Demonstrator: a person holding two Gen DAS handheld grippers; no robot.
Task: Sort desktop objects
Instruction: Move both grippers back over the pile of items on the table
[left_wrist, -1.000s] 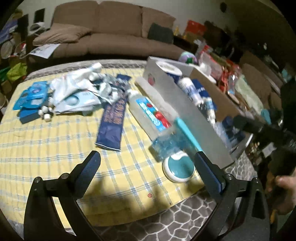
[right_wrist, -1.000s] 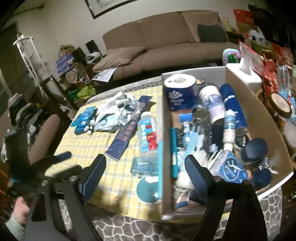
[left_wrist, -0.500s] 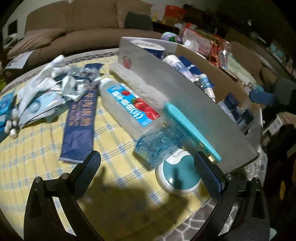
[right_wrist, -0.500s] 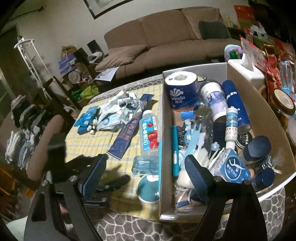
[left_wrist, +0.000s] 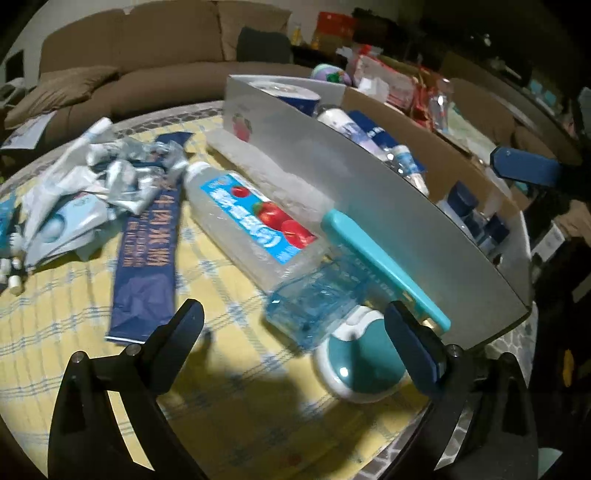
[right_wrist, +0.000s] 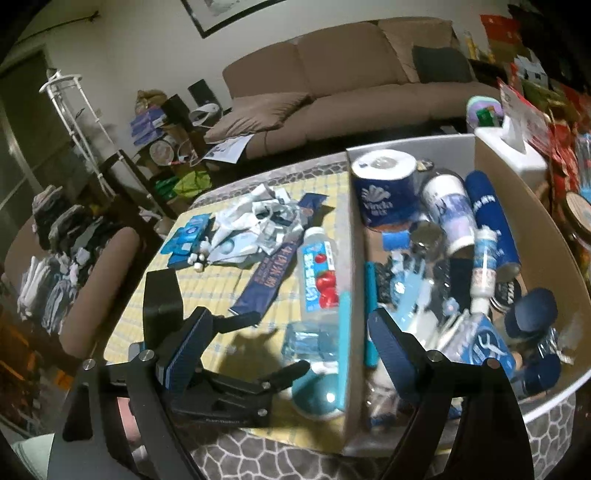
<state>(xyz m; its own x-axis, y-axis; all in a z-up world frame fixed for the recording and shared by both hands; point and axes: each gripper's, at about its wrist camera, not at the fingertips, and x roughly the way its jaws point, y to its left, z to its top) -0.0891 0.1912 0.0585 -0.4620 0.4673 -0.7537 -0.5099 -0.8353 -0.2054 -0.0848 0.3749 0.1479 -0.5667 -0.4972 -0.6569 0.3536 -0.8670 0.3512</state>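
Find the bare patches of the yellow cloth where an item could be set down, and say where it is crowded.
Free: the near cloth left of the dark blue sachet, and in front of it. Crowded: the wrapper pile at the far left, and the strip along the cardboard box holding bottle, clear case, teal disc.

Two hand-held grippers, seen from their own fisheye cameras. The left gripper (left_wrist: 293, 325) has matte black, angular arms ending in two tapered fingers; the left finger (left_wrist: 181, 332) looks black, while the right one (left_wrist: 410, 343) carries a dark blue pad. Round silver screws sit at the arm joints. The right gripper (right_wrist: 288, 347) has the same build: black arms, silver screw heads, and blue, finely ribbed pads (right_wrist: 186, 350) on the inner faces of its fingers. In the right wrist view the left gripper's (right_wrist: 273, 354) black body shows faint lettering along its lower edge, too small to read. A pale sleeve cuff (right_wrist: 31, 456) shows at the lower left corner.
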